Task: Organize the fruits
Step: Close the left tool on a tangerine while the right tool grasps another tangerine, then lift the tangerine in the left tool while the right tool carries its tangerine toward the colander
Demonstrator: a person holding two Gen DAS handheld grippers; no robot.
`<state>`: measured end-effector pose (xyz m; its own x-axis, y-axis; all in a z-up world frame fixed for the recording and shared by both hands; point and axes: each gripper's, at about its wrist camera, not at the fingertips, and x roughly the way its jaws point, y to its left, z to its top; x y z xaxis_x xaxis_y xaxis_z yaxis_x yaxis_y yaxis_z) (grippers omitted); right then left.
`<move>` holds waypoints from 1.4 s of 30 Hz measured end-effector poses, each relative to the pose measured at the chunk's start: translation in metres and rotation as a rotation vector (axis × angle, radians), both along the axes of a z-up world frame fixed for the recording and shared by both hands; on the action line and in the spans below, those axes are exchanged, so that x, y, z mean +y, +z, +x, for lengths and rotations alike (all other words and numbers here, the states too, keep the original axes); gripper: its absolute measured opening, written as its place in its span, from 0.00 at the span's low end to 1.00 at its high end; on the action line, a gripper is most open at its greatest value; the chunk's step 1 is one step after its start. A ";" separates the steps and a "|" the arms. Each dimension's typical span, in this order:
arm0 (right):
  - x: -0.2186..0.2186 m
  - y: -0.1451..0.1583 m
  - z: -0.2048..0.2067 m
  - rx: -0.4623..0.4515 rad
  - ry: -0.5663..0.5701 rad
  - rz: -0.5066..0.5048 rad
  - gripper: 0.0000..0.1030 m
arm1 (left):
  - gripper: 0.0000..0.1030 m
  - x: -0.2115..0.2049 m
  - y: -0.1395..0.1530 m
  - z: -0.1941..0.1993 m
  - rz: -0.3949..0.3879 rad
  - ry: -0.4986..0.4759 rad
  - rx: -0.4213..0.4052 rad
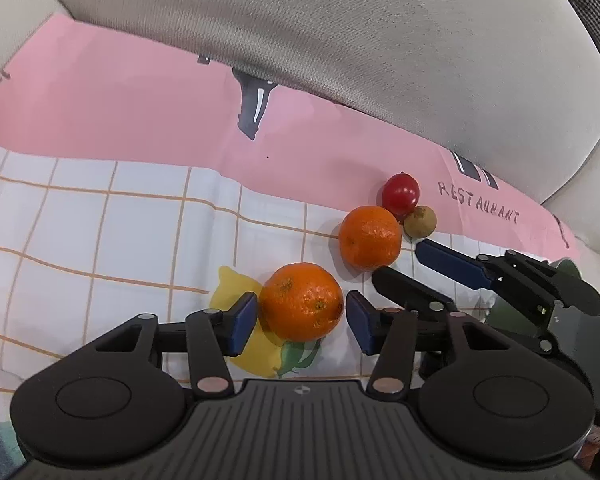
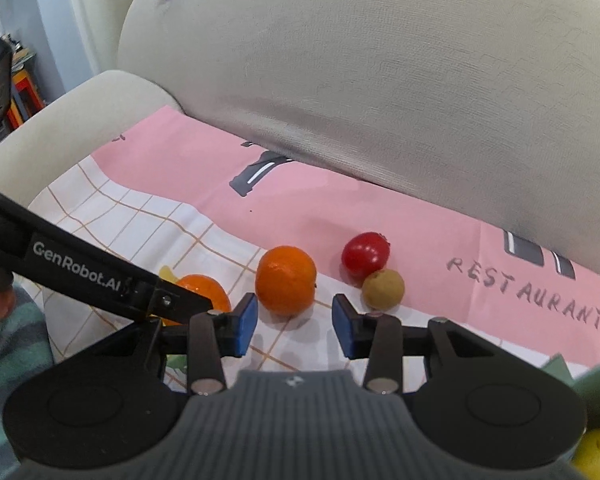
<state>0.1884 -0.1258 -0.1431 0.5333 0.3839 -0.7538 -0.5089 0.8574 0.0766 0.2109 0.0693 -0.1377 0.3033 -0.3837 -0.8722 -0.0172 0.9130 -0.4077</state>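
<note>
An orange (image 1: 300,300) lies on the printed cloth (image 1: 100,220) between the blue pads of my left gripper (image 1: 302,322). The jaws are open, each pad a hair from the peel. A second orange (image 1: 370,238) (image 2: 286,280) lies further back, just ahead of my right gripper's (image 2: 295,325) open, empty fingertips. The left wrist view also shows the right gripper (image 1: 399,263) coming in from the right beside this orange. Behind sit a red round fruit (image 1: 400,196) (image 2: 366,254) and a small brown fruit (image 1: 419,222) (image 2: 383,289), touching. The left gripper's finger (image 2: 180,304) hides part of the first orange (image 2: 210,288).
A beige sofa backrest (image 1: 340,40) rises right behind the fruits and an armrest (image 2: 60,132) borders the left. A green bowl (image 2: 598,384) holding a yellow fruit (image 2: 598,454) sits at the near right. A striped sleeve (image 2: 8,360) shows at the left edge.
</note>
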 end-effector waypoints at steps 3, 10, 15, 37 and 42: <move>0.005 -0.003 0.002 -0.014 0.030 -0.015 0.38 | 0.52 0.001 -0.004 0.002 -0.027 0.004 0.013; 0.011 -0.010 0.013 -0.006 0.040 -0.009 0.38 | 0.51 0.009 -0.010 0.004 -0.089 0.056 0.049; 0.013 -0.011 0.018 0.011 0.047 0.006 0.37 | 0.51 0.017 -0.015 0.005 -0.144 0.099 0.076; 0.002 0.002 -0.038 0.053 0.008 -0.149 0.33 | 0.50 -0.025 -0.013 0.006 0.005 -0.010 0.057; 0.004 -0.005 -0.033 0.064 -0.001 -0.162 0.34 | 0.49 -0.027 -0.010 0.002 0.025 -0.019 0.039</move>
<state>0.1549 -0.1214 -0.1484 0.4824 0.2542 -0.8383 -0.5062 0.8619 -0.0299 0.2133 0.0422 -0.1482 0.2612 -0.3673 -0.8927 -0.0152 0.9231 -0.3843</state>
